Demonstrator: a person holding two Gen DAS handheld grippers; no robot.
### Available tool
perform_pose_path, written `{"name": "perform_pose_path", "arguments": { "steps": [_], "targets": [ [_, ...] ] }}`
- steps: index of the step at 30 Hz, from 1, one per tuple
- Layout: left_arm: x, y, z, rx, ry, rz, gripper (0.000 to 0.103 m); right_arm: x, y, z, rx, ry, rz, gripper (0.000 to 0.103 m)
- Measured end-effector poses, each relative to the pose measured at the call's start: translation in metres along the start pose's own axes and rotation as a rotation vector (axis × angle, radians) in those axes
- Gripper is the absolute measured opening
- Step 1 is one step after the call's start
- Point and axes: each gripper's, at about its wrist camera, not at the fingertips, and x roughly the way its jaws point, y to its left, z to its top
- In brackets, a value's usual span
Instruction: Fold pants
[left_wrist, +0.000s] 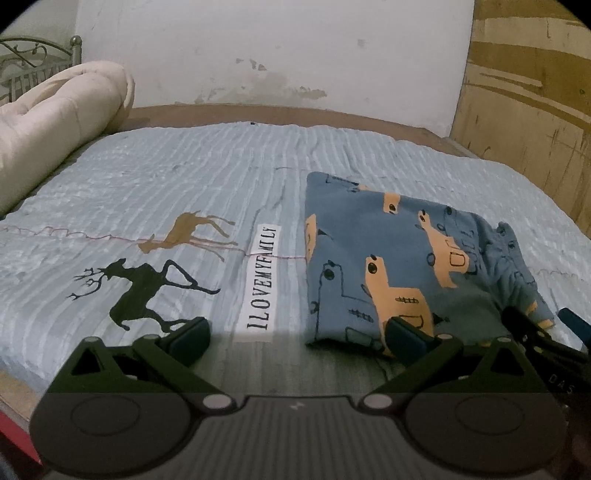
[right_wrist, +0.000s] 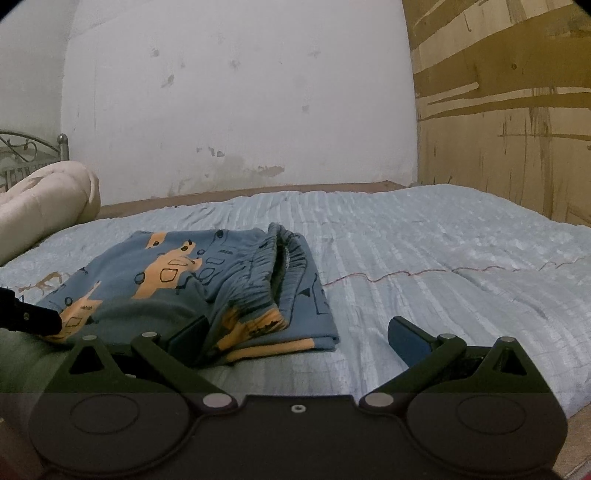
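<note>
on the pale blue bedspread (left_wrist: 166, 177) the folded printed pants (left_wrist: 388, 258) lie at two o'clock of the wide-open, empty left gripper (left_wrist: 295, 332), right gripper (right_wrist: 295, 332) likewise; soft, light, floppy, probably best pinched at the elastic waistband (right_wrist: 288, 258).

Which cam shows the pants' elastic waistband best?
Right wrist: the gathered elastic waistband of the blue printed pants faces it, opening visible. Left wrist shows only its bunched edge at the far right.
</note>
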Motion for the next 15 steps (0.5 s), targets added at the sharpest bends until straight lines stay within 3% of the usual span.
{"name": "perform_pose_path", "arguments": {
  "steps": [11,15],
  "targets": [
    [-0.002,0.001,0.001,-0.002,0.005,-0.001,0.102,-0.009,0.001,-0.003,0.011,-0.039,0.001,0.102],
    [-0.005,0.006,0.004,-0.028,0.016,-0.018,0.102,-0.030,0.004,0.002,0.006,-0.167,0.060,0.102]
  ]
}}
